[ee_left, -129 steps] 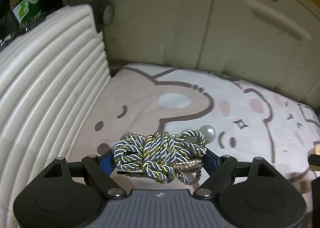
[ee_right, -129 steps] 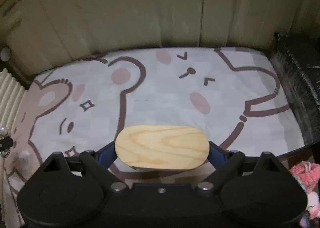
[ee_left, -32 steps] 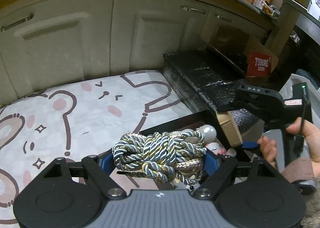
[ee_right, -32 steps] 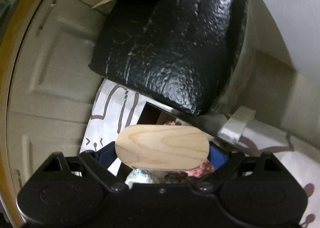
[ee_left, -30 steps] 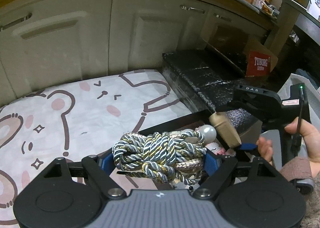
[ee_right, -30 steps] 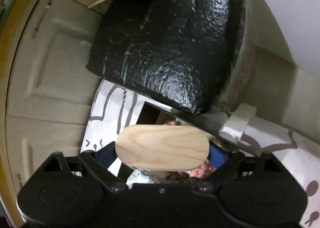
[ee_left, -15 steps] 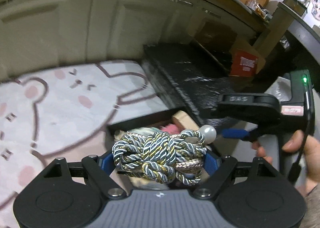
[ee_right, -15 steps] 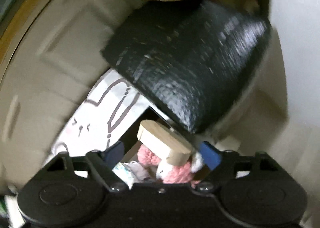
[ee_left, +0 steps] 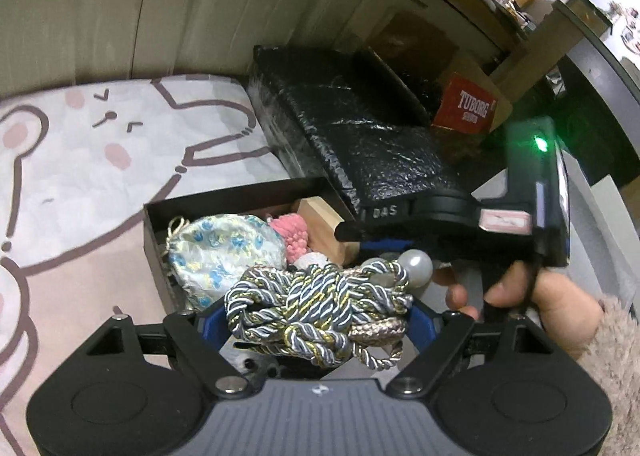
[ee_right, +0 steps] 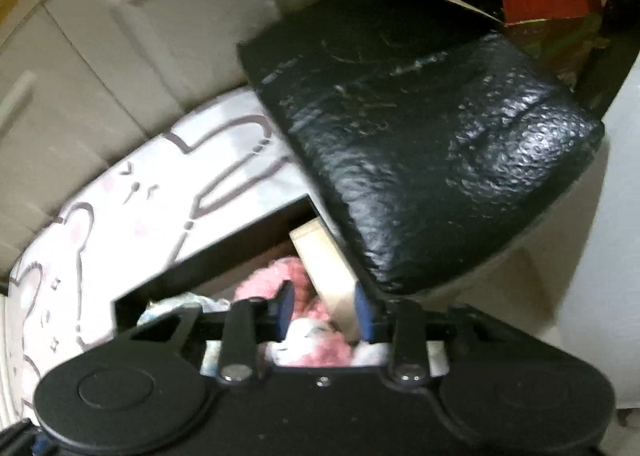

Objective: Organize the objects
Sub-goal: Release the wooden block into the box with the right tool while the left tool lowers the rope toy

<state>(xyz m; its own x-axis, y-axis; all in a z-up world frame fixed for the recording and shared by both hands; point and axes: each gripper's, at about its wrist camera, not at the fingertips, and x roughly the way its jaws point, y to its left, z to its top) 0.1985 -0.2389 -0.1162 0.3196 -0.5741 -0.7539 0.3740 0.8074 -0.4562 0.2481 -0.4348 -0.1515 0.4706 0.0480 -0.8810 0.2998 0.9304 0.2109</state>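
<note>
Left wrist view shows the left gripper (ee_left: 316, 326) with its fingers pinching a bundle of twisted cord (ee_left: 316, 316), grey, white and gold, with a large pearl bead (ee_left: 416, 263) at its upper right. The bundle hangs just above the near edge of an open black box (ee_left: 236, 194) that sits on a bear-print sheet (ee_left: 100, 160). Inside the box lie a blue-flowered drawstring pouch (ee_left: 218, 248), a pink knitted thing (ee_left: 292, 236) and a wooden block (ee_left: 324, 222), the block leaning against the right wall. A black textured case (ee_left: 360, 132) stands just behind the box, with a red Tuborg carton (ee_left: 466, 108) further back. To the right, a person's hand (ee_left: 520, 296) in a fluffy sleeve (ee_left: 612, 344) holds the right gripper (ee_left: 384, 246) over the far right of the box.

Right wrist view is blurred, so detail is limited. Its fingers are closing, already narrow, and nothing seems pressed between them. The wooden block (ee_right: 324, 264) lies beyond the fingertips in the box, probably not touched by them, with the pink thing (ee_right: 280, 276) beside it.
</note>
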